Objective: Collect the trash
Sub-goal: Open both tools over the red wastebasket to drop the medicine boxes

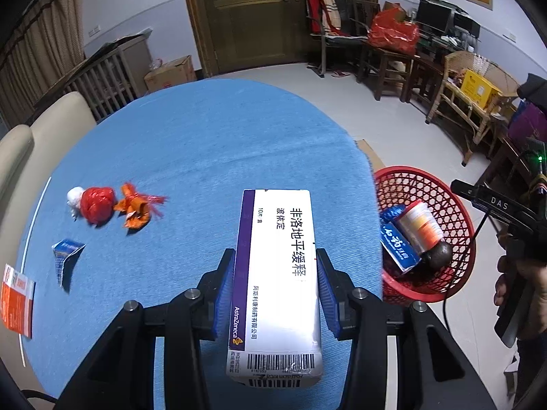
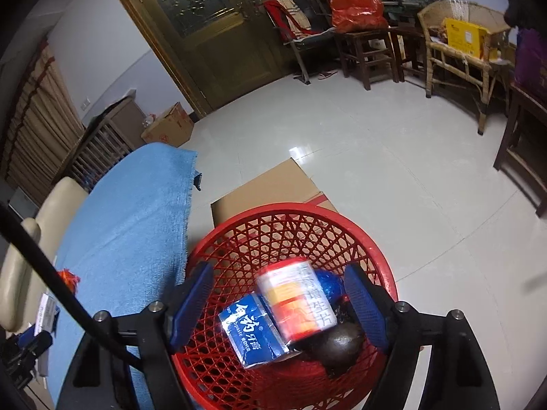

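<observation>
The left gripper (image 1: 275,290) has its blue-padded fingers (image 1: 224,294) clamped on both long sides of a white and purple medicine carton (image 1: 278,273); the carton lies lengthwise between them, barcode end nearest the camera, raised over the blue-clothed bench (image 1: 191,143); the grip sits on the near half, so the far end overhangs and could droop or swing. Judgement: the step in hand is the carry to the red mesh basket (image 1: 454,205), which stands on the floor just off the bench's right edge; the carton should be kept level, brought clear of the bench edge and over the basket's open mouth before the fingers part; a release over the rim risks a bounce to the floor.

The right gripper (image 2: 278,304) stands with fingers (image 2: 191,302) spread wide and nothing between them; it hangs directly above the basket (image 2: 383,266), so it may obstruct the drop and would do well to stand aside.

Basket contents, from the right wrist view: a blue toothpaste box (image 2: 251,336); a white cylindrical tub with orange and yellow bands (image 2: 295,302), lying on its side and blurred; a dark rounded object (image 2: 338,343), kind not determinable; a scrap of blue foil (image 2: 330,283) behind the tub. The basket sits on flattened cardboard (image 2: 263,188).

Outstanding on the bench: a red crumpled wad (image 1: 97,205) with a white scrap (image 1: 74,200) touching it; an orange wrapper (image 1: 135,208) just beside; a torn blue sachet (image 1: 66,253); an orange packet (image 1: 17,302) at the left edge.
</observation>
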The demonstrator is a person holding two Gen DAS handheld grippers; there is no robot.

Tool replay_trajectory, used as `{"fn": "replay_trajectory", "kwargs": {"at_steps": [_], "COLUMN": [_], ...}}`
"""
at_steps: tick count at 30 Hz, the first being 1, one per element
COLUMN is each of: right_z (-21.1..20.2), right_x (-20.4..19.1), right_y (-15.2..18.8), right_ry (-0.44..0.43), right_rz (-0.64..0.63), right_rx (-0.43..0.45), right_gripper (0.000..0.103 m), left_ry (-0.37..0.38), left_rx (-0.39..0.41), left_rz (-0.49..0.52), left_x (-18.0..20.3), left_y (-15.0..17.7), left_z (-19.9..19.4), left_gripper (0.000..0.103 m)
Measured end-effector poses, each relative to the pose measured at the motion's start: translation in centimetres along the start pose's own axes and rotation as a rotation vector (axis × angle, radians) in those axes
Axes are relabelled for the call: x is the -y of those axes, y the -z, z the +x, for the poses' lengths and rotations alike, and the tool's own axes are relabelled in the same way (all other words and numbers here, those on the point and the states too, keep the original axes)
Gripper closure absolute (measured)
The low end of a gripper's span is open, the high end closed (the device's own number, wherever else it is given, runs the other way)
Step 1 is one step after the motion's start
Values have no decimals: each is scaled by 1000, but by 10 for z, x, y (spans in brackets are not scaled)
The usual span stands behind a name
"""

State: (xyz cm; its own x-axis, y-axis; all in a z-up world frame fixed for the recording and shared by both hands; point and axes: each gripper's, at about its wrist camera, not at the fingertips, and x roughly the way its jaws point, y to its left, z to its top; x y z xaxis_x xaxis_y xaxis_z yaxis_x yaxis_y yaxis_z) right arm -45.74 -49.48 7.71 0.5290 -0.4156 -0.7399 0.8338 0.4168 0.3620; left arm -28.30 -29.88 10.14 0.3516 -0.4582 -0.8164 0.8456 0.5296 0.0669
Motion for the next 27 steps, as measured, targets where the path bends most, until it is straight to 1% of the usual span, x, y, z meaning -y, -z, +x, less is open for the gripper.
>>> {"fn": "replay_trajectory", "kwargs": {"at_steps": [6,13,21,27], "right_z": [-17,-41,-81,-105], "right_x": [12,28,53,64], "right_y": [1,4,-10,-19], "right_ry": [-2,-21,-22,-24], "right_rz": [30,73,138,155], "right_rx": [38,84,176,224], "right_gripper": [22,22,22,22], "left_ry": [29,98,153,172], "left_rx": [-9,-21,-45,-65], "left_rz": [39,113,197,232], "left_x": [26,74,129,155], "left_y": [-9,-23,-37,-42], "left_z": [7,15,32,45], "left_gripper": [56,56,56,56]}}
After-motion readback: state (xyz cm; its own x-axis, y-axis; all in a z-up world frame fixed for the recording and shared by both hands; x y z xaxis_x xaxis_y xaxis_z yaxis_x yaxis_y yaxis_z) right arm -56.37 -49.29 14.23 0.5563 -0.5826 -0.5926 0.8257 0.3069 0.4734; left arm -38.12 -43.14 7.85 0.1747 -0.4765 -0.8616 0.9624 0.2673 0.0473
